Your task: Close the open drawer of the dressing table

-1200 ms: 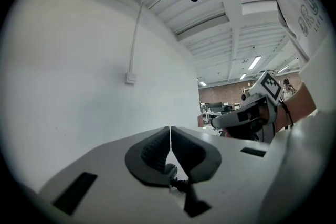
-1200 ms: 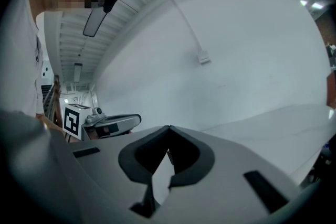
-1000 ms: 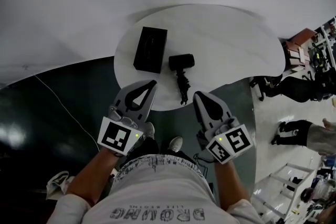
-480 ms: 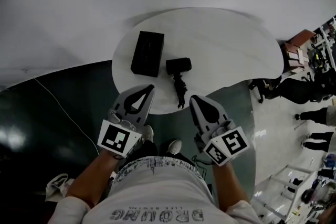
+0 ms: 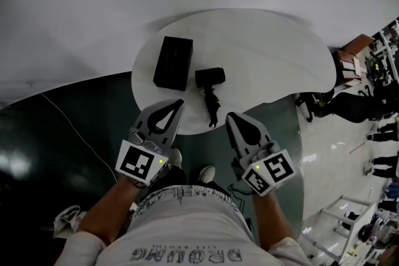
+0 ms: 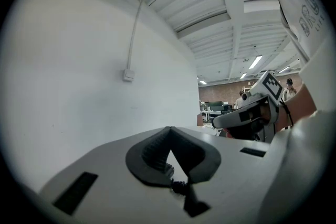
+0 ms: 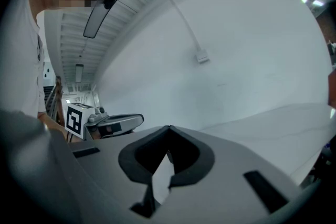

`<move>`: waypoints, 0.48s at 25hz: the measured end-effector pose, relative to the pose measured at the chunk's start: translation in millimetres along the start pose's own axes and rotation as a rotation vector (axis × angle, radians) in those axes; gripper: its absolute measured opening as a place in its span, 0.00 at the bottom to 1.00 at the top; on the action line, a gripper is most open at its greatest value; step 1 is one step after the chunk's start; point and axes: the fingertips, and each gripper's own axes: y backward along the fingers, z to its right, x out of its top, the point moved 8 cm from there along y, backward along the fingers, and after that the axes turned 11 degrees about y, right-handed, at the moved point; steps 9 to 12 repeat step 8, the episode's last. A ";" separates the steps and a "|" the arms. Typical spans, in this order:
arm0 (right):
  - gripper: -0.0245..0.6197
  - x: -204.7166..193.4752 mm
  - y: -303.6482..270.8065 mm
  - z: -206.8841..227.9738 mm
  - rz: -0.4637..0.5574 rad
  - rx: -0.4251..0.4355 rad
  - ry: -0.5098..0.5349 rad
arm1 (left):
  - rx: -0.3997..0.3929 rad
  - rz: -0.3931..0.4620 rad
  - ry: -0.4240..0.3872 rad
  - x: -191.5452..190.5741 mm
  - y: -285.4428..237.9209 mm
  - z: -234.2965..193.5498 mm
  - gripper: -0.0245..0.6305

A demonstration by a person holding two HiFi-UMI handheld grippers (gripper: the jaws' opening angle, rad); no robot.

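The dressing table's white rounded top [image 5: 268, 53] stands against a white wall, seen from above in the head view. No drawer shows in any view; whatever lies under the top is hidden. My left gripper [image 5: 181, 100] hovers at the table's near edge, shut and holding nothing. My right gripper [image 5: 230, 114] is level with it to the right, just short of the edge, also shut and empty. In the left gripper view the left gripper [image 6: 169, 128] has its jaws meeting at the tip. The right gripper [image 7: 169, 127] looks the same in its own view, facing the wall.
A black box [image 5: 173, 62] and a small black device [image 5: 210, 76] with a dangling strap [image 5: 212, 106] lie on the table's left half. Dark floor [image 5: 56, 146] with a thin white cable [image 5: 68, 123] lies to the left. People's legs [image 5: 349, 103] and shelving stand at the right.
Both grippers stay shut and almost still. The head view has shifted a little, so the table's objects sit slightly further left. The people at the right have walked on.
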 end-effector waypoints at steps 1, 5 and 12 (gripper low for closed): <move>0.05 0.0 0.5 0.2 0.001 0.000 0.001 | -0.001 0.000 -0.002 0.0 -0.2 0.4 0.07; 0.05 -0.6 1.2 -0.3 0.002 0.002 0.001 | 0.005 0.002 0.001 0.3 -0.3 1.1 0.07; 0.05 -1.0 0.9 -0.5 0.000 0.006 0.002 | 0.012 0.002 0.007 0.4 -0.2 1.0 0.07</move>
